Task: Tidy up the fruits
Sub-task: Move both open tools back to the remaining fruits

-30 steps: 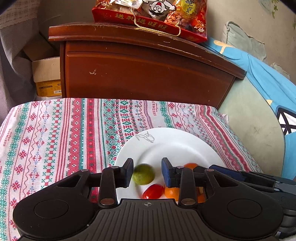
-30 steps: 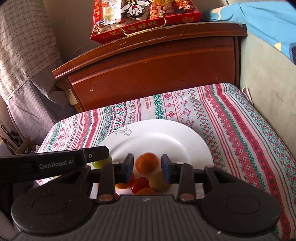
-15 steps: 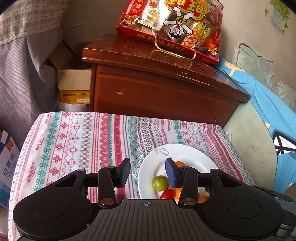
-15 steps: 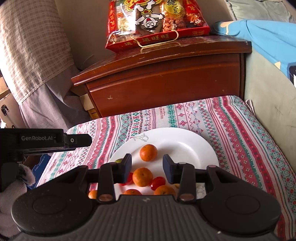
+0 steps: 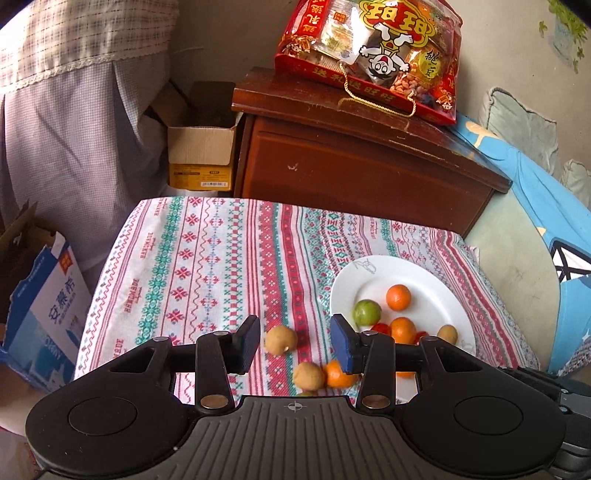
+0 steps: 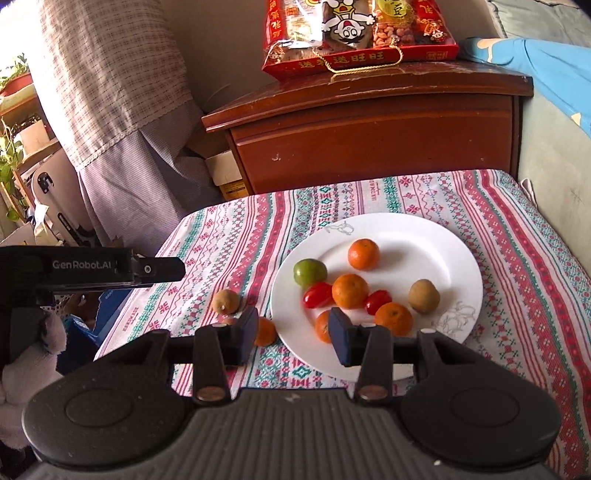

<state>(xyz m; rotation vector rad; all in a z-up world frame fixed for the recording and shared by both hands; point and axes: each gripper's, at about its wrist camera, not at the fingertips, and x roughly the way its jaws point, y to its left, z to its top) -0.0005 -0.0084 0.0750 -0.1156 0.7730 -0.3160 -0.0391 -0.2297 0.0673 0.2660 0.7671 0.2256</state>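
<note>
From my left wrist view, my left tongs (image 5: pixel 293 343) stand partly open with nothing gripped; they had been opening a moment ago. Two tan fruits (image 5: pixel 280 339) and an orange (image 5: pixel 336 374) lie loose on the counter (image 5: pixel 192 266), between and just below the pads. The white plate (image 5: pixel 373 273) sits at two o'clock, its near half hidden by my right pad. A blue-and-white box (image 5: pixel 48 306) shows at nine o'clock only here.

From my right wrist view, my right tongs (image 6: pixel 291 334), just opening too, hold nothing. The whole plate (image 6: pixel 424 236) shows: green fruit (image 6: pixel 309 271), oranges, red tomatoes (image 6: pixel 317 294), one brown fruit (image 6: pixel 423 295). My gloved left hand (image 6: pixel 26 373) is at eight o'clock; a red snack bag (image 6: pixel 354 33) tops the cabinet (image 6: pixel 369 136) at twelve.
</note>
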